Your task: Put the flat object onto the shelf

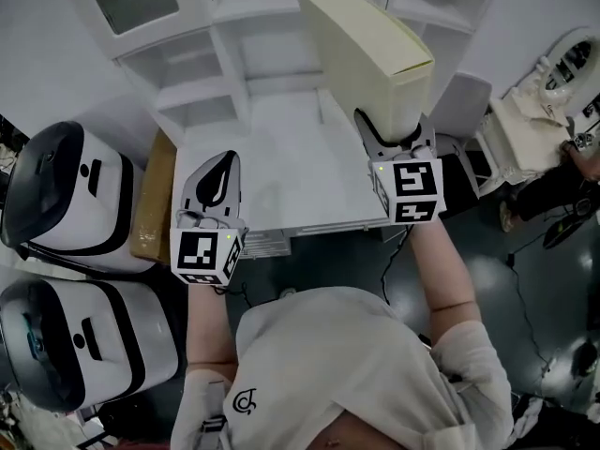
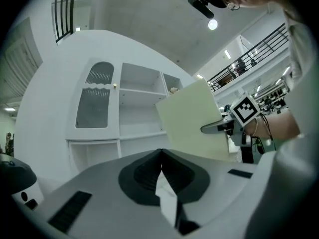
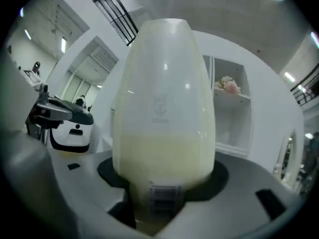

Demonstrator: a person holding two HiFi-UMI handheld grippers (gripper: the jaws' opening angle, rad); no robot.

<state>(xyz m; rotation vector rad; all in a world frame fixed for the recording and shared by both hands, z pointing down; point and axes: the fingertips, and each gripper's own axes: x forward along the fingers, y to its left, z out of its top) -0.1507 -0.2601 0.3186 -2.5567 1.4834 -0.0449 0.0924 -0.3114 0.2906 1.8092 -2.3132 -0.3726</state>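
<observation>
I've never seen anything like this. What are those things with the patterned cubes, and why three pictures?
No robot here: a person holds a two-jaw tool in each hand; the cubes are part of them. One picture comes from a camera on the person's head, looking down; the other two from cameras riding on the tools. The right tool grips a cream board by its lower edge, raised above a white table before a white shelf. The left tool is shut, empty. Two black-and-white appliances stand at the left.

the flat object [image 1: 367, 50] stands before the shelf [image 1: 246, 87], right of the left gripper [image 1: 227, 163], above the table [image 1: 291, 181].
</observation>
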